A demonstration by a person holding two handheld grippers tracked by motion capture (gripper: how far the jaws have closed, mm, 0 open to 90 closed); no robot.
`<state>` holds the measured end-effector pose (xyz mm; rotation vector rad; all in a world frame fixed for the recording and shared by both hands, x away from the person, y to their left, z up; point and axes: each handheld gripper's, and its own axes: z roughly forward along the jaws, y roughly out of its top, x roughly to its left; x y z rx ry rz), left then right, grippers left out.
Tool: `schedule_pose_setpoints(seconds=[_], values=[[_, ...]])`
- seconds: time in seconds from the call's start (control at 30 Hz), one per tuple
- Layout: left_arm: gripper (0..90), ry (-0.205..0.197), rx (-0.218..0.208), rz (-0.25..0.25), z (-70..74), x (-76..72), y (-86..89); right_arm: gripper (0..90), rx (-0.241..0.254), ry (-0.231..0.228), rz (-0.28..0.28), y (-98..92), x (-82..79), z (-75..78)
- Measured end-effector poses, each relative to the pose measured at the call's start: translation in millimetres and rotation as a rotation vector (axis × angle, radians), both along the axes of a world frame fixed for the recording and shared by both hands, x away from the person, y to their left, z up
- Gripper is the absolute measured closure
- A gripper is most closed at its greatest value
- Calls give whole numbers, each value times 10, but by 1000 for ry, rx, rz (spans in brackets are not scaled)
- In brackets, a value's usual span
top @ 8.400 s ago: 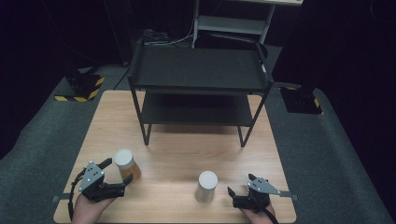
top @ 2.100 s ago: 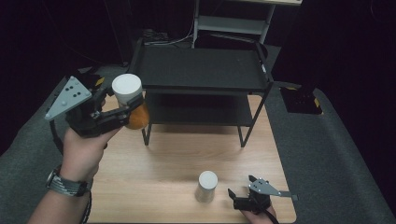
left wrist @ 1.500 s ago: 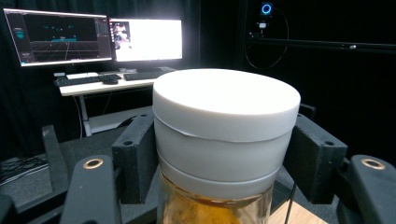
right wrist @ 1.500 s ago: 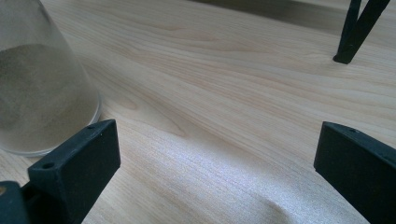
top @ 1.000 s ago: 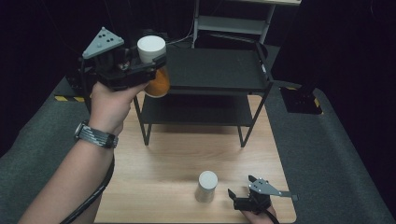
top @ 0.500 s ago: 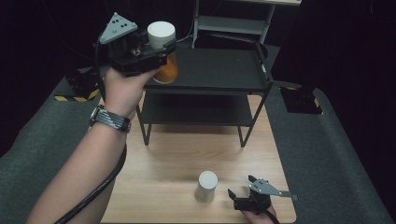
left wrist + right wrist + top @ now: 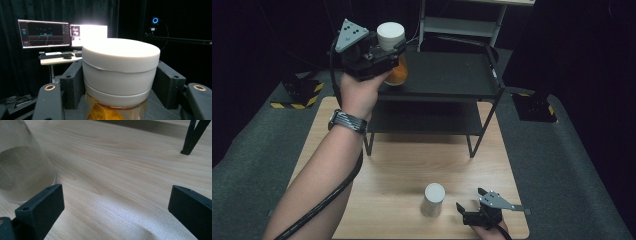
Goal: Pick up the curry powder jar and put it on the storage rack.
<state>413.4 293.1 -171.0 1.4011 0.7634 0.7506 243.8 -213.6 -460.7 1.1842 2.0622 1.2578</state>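
A jar with a white lid [image 7: 390,35] and orange contents [image 7: 399,75] is held upright over the left end of the black rack's top shelf [image 7: 447,75]. My left gripper [image 7: 387,54] is shut on it just under the lid. Whether its base touches the shelf I cannot tell. In the left gripper view the jar [image 7: 120,75] sits between both black jaws. A second white-lidded jar [image 7: 433,199] with grey contents stands on the wooden table [image 7: 402,165]. Just right of it my right gripper [image 7: 466,214] rests open on the table. In the right gripper view that jar [image 7: 22,167] stands left of the jaws, with nothing between them.
The rack has a lower shelf [image 7: 422,117] and thin legs [image 7: 476,142] on the table's far half. In the left gripper view, monitors and a desk [image 7: 52,53] stand beyond. Grey carpet [image 7: 572,165] surrounds the table.
The left hand has carried the orange jar to the right and farther off, from beside the rack to over the top shelf's left end. The right gripper and the grey jar have not moved.
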Motion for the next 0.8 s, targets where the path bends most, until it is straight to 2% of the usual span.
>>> schedule_pose_setpoints(seconds=[0.1,0.23,0.6,0.8], values=[[335,3,-2,7,-47,40,-28,0,1,0,1,-3,1,-2],[335,13,20,24,-95,106,-78,0,5,0,5,-14,6,-5],[335,23,-3,42,-193,219,-111,0,6,0,12,-21,12,-5],[335,21,5,46,-193,233,-126,0,8,-1,14,-28,12,-8]])
